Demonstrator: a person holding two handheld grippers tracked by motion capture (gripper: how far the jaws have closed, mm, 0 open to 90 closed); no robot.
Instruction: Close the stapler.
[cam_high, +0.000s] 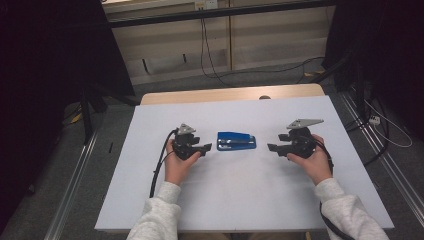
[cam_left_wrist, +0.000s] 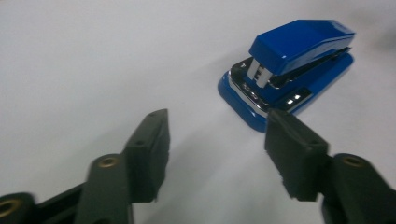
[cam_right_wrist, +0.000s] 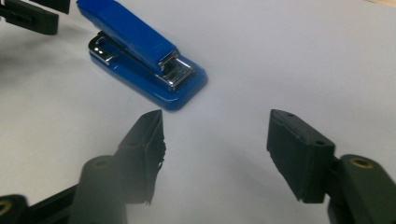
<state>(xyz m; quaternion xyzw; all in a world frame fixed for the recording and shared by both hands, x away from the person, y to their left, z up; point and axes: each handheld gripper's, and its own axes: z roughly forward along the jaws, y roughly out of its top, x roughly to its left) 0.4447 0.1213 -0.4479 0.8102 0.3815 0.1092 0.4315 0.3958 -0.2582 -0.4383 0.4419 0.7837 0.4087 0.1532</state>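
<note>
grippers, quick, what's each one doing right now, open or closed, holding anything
Left gripper: open, holding nothing, jaws spread just short of the small blue metal stapler.
Right gripper: open, holding nothing, apart from the stapler.

A white table with a matte, even top carries the scene; along its far edge a strip of pale wood shows, with a small dark notch near the middle of that strip. One thing lies directly on the white surface: a blue stapler, flat on its base near the middle of the table, its long side running across from left to right. In the left gripper view the stapler shows a glossy blue top arm over a blue base, with bright metal parts between them. It casts a soft shadow on the white top
</note>
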